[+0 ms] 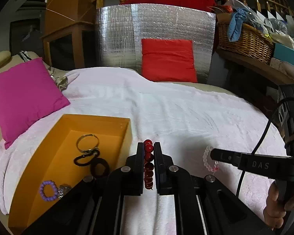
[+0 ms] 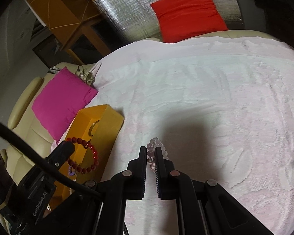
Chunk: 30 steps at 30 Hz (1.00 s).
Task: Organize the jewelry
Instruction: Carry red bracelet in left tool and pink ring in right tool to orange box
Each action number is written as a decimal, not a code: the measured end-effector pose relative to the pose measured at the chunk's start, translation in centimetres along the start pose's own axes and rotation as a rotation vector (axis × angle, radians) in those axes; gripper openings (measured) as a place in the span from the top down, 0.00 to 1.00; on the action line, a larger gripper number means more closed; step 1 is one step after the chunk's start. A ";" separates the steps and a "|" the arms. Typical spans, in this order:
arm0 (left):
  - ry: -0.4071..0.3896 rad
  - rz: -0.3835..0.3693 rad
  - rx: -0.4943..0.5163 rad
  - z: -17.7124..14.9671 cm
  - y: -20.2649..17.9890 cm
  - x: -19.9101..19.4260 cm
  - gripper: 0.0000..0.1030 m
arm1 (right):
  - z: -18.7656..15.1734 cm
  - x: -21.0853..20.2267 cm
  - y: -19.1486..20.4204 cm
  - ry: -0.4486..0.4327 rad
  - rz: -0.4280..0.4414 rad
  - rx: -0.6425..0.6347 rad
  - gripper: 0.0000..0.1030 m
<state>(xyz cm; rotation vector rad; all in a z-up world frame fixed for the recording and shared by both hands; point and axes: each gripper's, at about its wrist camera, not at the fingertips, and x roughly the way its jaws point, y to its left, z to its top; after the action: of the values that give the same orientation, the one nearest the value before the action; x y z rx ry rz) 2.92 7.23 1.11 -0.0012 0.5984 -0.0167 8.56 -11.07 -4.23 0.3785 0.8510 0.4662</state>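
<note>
White terry cloth (image 1: 166, 113) covers the bed, and everything else is placed here from the orange box (image 1: 54, 156), which sits open-topped on the cloth with its long axis running away from the left wrist camera. Three cushions show: one magenta cushion (image 1: 23, 98) just beyond the box's far left corner, one red cushion (image 1: 168, 59) well beyond it against a sheet of silver foil insulation (image 1: 156, 25), and another red one on the rail above. One wicker basket (image 1: 245, 41) stands far off to the box's right. Inside the box lie one metal ring (image 1: 87, 143), two black loops (image 1: 92, 162) touching each other, and one purple bead bracelet (image 1: 48, 191) at the near end beside a small metallic piece. Just right of the box, the left gripper (image 1: 148, 146) is clamped narrowly on one red bead bracelet (image 1: 148, 164), whose beads run in a line along the fingers, the loop hanging before the box's near side in the right wrist view. Farther right, the right gripper (image 2: 151, 150), marked "DAS" on its side, pinches one clear bead bracelet (image 2: 156, 150) above the cloth. "GenRobot.AI" is printed on the left gripper's body.
</note>
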 end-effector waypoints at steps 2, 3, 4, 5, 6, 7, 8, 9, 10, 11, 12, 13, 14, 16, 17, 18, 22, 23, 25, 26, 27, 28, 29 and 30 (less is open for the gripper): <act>-0.010 0.016 -0.001 0.0 0.4 -0.3 0.91 | -0.2 0.1 0.5 0.004 0.006 -0.008 0.91; -0.015 0.024 -0.003 -0.1 0.6 -0.5 0.91 | -0.3 0.1 0.8 0.005 0.007 -0.013 0.91; -0.019 0.030 -0.007 -0.1 0.8 -0.6 0.91 | -0.4 0.2 1.1 0.006 0.009 -0.018 0.91; -0.025 0.037 -0.012 -0.1 1.0 -0.9 0.91 | -0.4 0.3 1.4 0.008 0.012 -0.020 0.91; -0.031 0.044 -0.017 -0.1 1.4 -1.1 0.91 | -0.5 0.3 1.6 0.009 0.016 -0.024 0.91; -0.035 0.050 -0.021 -0.1 1.6 -1.2 0.91 | -0.6 0.4 2.0 0.010 0.020 -0.032 0.91; -0.040 0.057 -0.027 -0.1 1.9 -1.4 0.91 | -0.7 0.4 2.3 0.010 0.023 -0.039 0.91; -0.050 0.065 -0.035 0.0 2.4 -1.8 0.91 | -0.7 0.4 2.6 0.009 0.027 -0.046 0.91; -0.058 0.073 -0.041 0.0 2.7 -2.0 0.91 | -0.8 0.4 3.0 0.008 0.032 -0.055 0.91; -0.066 0.081 -0.048 0.0 3.1 -2.3 0.91 | -0.8 0.4 3.4 0.004 0.036 -0.065 0.91; -0.075 0.089 -0.055 0.0 3.5 -2.6 0.91 | -0.9 0.4 3.7 0.000 0.041 -0.073 0.91; -0.081 0.095 -0.061 0.0 3.9 -2.8 0.91 | -0.9 0.4 4.2 -0.006 0.050 -0.086 0.91; -0.087 0.103 -0.067 0.0 4.3 -3.0 0.91 | -1.0 0.4 4.6 -0.009 0.058 -0.093 0.91; -0.095 0.117 -0.075 -0.1 5.0 -3.4 0.91 | -1.1 0.4 5.4 -0.017 0.074 -0.106 0.91; -0.097 0.125 -0.078 -0.1 5.4 -3.6 0.91 | -1.2 0.4 5.8 -0.019 0.079 -0.113 0.91; -0.100 0.134 -0.082 -0.2 5.7 -3.8 0.91 | -1.2 0.4 6.1 -0.021 0.084 -0.117 0.91; -0.100 0.160 -0.102 -0.7 7.5 -4.4 0.91 | -1.2 0.6 7.8 -0.031 0.114 -0.140 0.91; -0.099 0.167 -0.110 -0.9 7.9 -4.5 0.91 | -1.2 0.6 8.3 -0.035 0.121 -0.145 0.91; -0.096 0.181 -0.124 -1.2 8.6 -4.9 0.91 | -1.3 0.6 9.2 -0.045 0.138 -0.157 0.91; -0.093 0.188 -0.131 -1.4 9.0 -5.0 0.91 | -1.4 0.6 9.7 -0.049 0.150 -0.164 0.91; -0.091 0.197 -0.139 -1.6 9.4 -5.1 0.91 | -1.4 0.6 10.0 -0.049 0.158 -0.168 0.91; -0.089 0.203 -0.144 -1.8 9.6 -5.2 0.91 | -1.5 0.7 10.5 -0.050 0.169 -0.175 0.91; -0.087 0.211 -0.149 -2.0 9.9 -5.2 0.91 | -1.5 0.8 10.9 -0.051 0.176 -0.180 0.91; -0.084 0.217 -0.155 -2.2 10.1 -5.3 0.91 | -1.5 0.9 11.3 -0.052 0.184 -0.185 0.91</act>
<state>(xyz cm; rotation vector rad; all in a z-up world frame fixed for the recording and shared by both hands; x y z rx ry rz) -2.52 17.44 2.26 -0.0867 0.5119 0.2386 5.15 -0.96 -0.09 0.2973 0.7187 0.6973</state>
